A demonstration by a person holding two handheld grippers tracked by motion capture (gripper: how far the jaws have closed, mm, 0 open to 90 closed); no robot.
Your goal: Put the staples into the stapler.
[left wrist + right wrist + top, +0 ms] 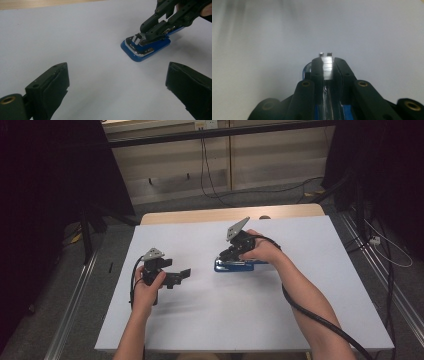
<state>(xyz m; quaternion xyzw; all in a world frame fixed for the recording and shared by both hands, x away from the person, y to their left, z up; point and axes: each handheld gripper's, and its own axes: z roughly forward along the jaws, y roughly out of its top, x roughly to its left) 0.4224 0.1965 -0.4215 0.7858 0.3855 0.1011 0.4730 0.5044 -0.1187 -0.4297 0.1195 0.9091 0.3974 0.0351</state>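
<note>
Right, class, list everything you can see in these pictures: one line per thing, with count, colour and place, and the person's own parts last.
Stapler: one, blue with silver metal, lying open on the white sheet, right of centre.
Staple strip: one, silver, between the right gripper's jaws, over the stapler.
White sheet: one, white, covering most of the table.
Table: one, light wood, far edge showing beyond the sheet.
Floor cables: several, black, beyond the table.
Left gripper: one, black, open, held over the sheet left of the stapler.
Right gripper: one, black, shut on the staple strip.
Hands: two, left hand, right hand, each holding a gripper.

Left gripper [182, 272] gapes wide; right gripper [226, 255] is clamped.
</note>
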